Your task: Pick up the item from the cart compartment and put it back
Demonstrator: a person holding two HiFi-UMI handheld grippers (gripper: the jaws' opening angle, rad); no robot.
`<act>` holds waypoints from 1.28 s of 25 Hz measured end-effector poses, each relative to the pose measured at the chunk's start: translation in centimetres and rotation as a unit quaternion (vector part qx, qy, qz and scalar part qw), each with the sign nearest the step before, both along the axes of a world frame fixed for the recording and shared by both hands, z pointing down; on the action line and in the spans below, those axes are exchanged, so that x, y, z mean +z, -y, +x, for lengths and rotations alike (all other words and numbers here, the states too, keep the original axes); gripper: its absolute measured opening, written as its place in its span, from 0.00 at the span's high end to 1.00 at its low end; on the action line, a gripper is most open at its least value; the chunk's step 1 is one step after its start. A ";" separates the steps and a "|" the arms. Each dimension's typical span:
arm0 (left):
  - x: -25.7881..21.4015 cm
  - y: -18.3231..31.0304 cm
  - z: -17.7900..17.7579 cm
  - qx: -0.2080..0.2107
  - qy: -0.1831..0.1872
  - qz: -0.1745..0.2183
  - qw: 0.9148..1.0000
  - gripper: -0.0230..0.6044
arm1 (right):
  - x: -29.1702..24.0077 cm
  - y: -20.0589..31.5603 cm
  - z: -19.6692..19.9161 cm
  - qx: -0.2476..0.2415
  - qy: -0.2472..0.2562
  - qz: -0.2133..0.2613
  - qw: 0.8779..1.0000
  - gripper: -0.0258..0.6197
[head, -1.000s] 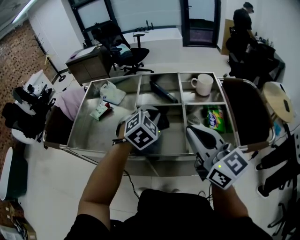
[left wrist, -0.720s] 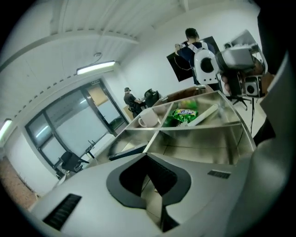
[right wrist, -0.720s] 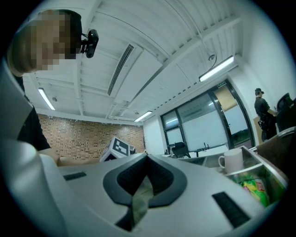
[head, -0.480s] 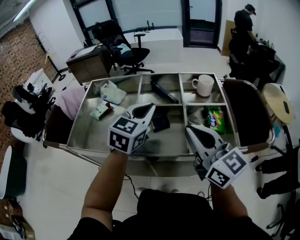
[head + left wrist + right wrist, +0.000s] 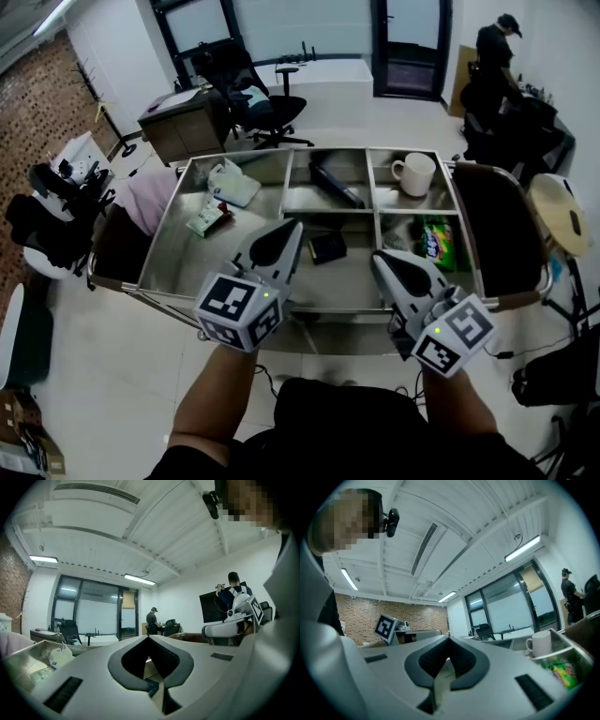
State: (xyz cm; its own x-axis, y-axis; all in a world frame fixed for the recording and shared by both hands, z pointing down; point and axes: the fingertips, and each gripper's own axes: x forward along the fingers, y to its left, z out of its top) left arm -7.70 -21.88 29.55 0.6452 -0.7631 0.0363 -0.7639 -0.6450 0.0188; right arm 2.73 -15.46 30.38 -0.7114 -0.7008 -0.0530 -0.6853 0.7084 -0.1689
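Observation:
A small flat black item [image 5: 326, 247] lies in the middle front compartment of the steel cart [image 5: 169, 246]. My left gripper [image 5: 284, 230] hovers just left of it, near the cart's front edge, jaws shut and empty. In the left gripper view the left gripper [image 5: 149, 637] points up over the cart with its tips together. My right gripper [image 5: 379, 260] is held over the front edge to the right of the item, also shut with nothing in it. The right gripper view shows its closed tips [image 5: 449, 639].
A long black object [image 5: 336, 185] lies in the back middle compartment and a white mug [image 5: 414, 173] in the back right one. A green packet [image 5: 436, 241] fills the front right compartment. A white bag [image 5: 230, 183] and a small packet [image 5: 208, 218] sit in the left section. A person [image 5: 497, 56] stands at the far right.
My left gripper has drawn back out of the middle compartment toward me, and the small black item now shows lying there. The right gripper has stayed put.

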 end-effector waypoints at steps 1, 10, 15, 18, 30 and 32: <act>0.0 -0.5 -0.1 -0.001 -0.001 0.002 1.000 0.96 | 0.0 0.0 -0.1 -0.002 0.000 0.000 1.000 0.93; -0.9 -3.3 -1.6 -0.018 -0.020 0.017 1.000 0.96 | -0.3 0.0 -0.7 -0.008 0.002 0.005 1.000 0.93; -1.2 -4.6 -2.1 -0.026 -0.030 0.025 0.999 0.96 | -0.5 -0.2 -0.6 -0.009 -0.002 0.015 1.000 0.93; -1.4 -5.5 -2.2 -0.027 -0.036 0.027 0.999 0.96 | -0.6 -0.3 -0.4 -0.007 -0.002 0.020 1.000 0.93; -0.1 -9.8 -1.8 -0.031 -0.044 0.041 0.998 0.96 | 1.1 -2.3 0.5 0.017 0.003 -0.004 1.000 0.94; 0.5 -9.9 -1.4 -0.027 -0.042 0.035 0.998 0.96 | 1.7 -2.6 0.6 0.024 0.001 -0.008 1.000 0.94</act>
